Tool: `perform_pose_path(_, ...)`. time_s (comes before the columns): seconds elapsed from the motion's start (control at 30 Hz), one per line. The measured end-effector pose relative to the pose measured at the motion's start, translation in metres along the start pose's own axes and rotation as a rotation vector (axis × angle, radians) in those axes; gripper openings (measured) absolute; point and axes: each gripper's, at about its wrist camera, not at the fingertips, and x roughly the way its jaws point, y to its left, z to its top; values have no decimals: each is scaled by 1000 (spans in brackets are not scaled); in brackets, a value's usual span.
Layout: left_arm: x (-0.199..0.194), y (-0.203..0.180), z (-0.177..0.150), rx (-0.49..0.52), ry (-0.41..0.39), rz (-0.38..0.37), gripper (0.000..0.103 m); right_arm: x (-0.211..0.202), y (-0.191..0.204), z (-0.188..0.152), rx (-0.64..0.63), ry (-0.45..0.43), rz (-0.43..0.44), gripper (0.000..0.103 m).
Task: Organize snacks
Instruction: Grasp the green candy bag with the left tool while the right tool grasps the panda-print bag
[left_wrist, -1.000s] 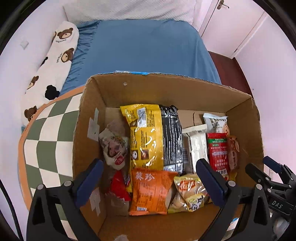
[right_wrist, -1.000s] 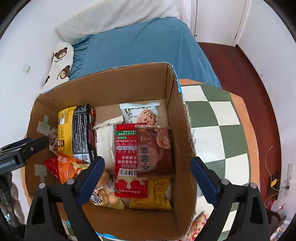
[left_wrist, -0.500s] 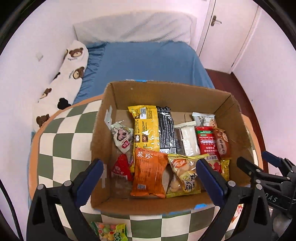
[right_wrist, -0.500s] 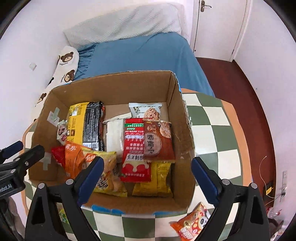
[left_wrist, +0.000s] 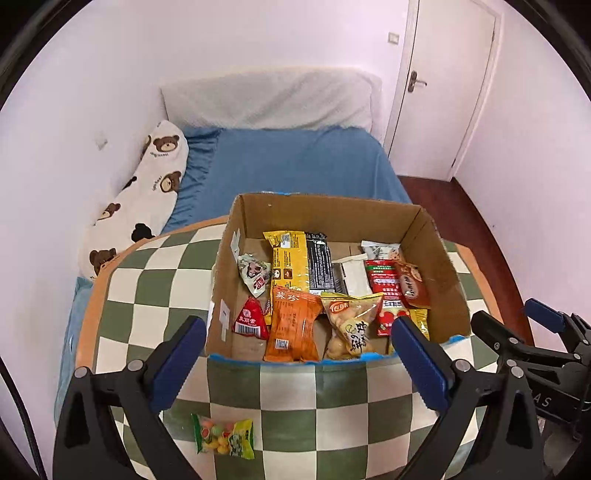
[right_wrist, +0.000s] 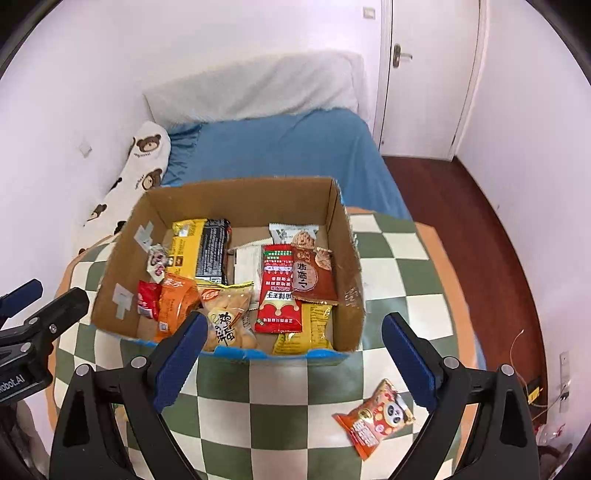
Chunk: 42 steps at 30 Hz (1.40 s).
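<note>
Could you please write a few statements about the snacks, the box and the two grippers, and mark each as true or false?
1. Both grippers are open and hold nothing. True: the left gripper and the right gripper stand open above the checkered table.
2. The cardboard box is empty. False: it holds many snack packets.
3. A panda-print packet lies on the table outside the box. True.
4. The colourful candy packet lies inside the box. False: it lies on the table, nearer the camera than the box.
5. The orange packet lies in the box. True.
</note>
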Motion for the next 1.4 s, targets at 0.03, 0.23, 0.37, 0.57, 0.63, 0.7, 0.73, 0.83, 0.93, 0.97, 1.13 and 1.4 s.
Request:
perform_pose_path(0.03,-5,0,-2,-2,-10,0,103,-8,0,-3,1,-13,4,97)
perform_pose_path(0.23,-41,-5,-18,4,-85,8,103,-49,3,-21,1,-82,1,98)
perform_pose_path(0.37,-53,-10,-26,14,-98,0,103,-66,3,-31,10,-96,15,99)
perform_pose_path(0.57,-46,-14,-36,26,-65,-25,103,-66,-10,-46,55,-63,46,101)
perform_pose_path(0.63,-32,-15,-42,24,-28,-30,103,-52,-25,-54,92,-26,47,101)
perform_pose_path(0.7,-13,-15,-51,12,4,-21,103,-30,-47,-65,156,36,49,101)
perform_pose_path(0.73,-2,-16,-57,5,28,-15,103,-20,-57,-70,183,57,57,101)
perform_pose_path(0.83,38,-19,-78,-22,138,-21,103,28,-97,-91,287,179,60,101)
perform_pose_path(0.93,73,-28,-101,-26,233,-24,103,74,-126,-113,327,294,47,101)
perform_pose_path(0.97,81,-31,-109,-21,254,-18,103,87,-133,-118,338,328,51,101)
perform_pose_path(1.13,109,-38,-135,-27,350,3,103,143,-176,-151,571,471,100,101)
perform_pose_path(1.4,106,0,-148,-80,377,74,103,162,-133,-166,393,461,62,61)
